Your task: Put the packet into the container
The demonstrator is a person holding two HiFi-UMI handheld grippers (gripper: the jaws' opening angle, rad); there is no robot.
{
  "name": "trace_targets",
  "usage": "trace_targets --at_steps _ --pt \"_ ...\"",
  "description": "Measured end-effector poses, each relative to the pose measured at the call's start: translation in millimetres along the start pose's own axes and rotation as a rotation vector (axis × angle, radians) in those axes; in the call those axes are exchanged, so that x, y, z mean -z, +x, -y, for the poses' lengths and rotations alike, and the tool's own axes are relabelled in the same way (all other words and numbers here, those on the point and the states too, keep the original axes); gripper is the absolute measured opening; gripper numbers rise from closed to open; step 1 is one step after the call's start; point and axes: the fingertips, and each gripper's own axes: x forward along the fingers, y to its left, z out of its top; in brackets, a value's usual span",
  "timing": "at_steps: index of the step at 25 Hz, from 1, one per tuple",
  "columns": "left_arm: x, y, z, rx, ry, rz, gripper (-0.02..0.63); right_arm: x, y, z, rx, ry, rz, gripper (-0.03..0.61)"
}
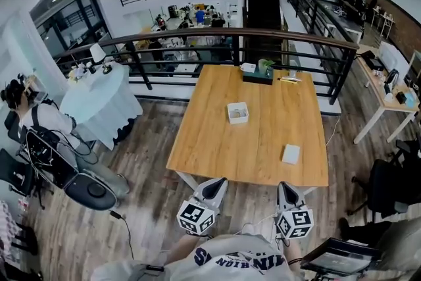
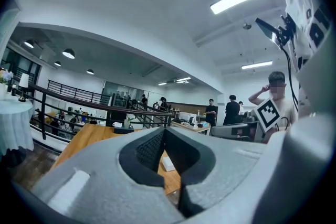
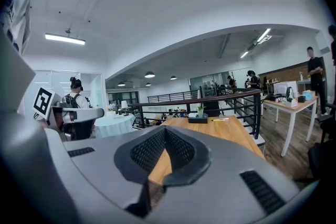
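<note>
Right now we hold both grippers low, just off the near edge of the light-brown rectangular wooden table [image 1: 217, 141]. Our grey left gripper [image 1: 215, 183] has its jaws pressed together on nothing, and our grey right gripper [image 1: 285, 187] is likewise closed and empty. The flat white rectangular packet [image 1: 291, 154] lies on the table by its near right corner. The small white square open container [image 1: 237, 112] sits about the table's middle, well apart from the packet; it seems to hold something brownish, though we cannot be sure. A dark rectangular box [image 1: 258, 76] stands at the table's far edge.
</note>
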Motion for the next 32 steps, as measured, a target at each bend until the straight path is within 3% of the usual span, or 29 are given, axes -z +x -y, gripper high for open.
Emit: trace_targets --at_steps 15,23,32 --pt "4.3 49.4 9.4 -0.109 -0.019 -0.014 -0.006 -8.5 34.1 59.9 -0.084 -0.003 -0.004 0.008" --pt "13.7 60.9 29.9 -0.13 -0.037 -0.034 -0.006 1.4 48.0 85.1 -0.113 0.009 -0.023 0.008" --pt "13.4 80.7 17.0 -0.147 -0.038 -0.034 -0.006 2.1 60.2 99.4 -0.115 0.014 -0.033 0.008"
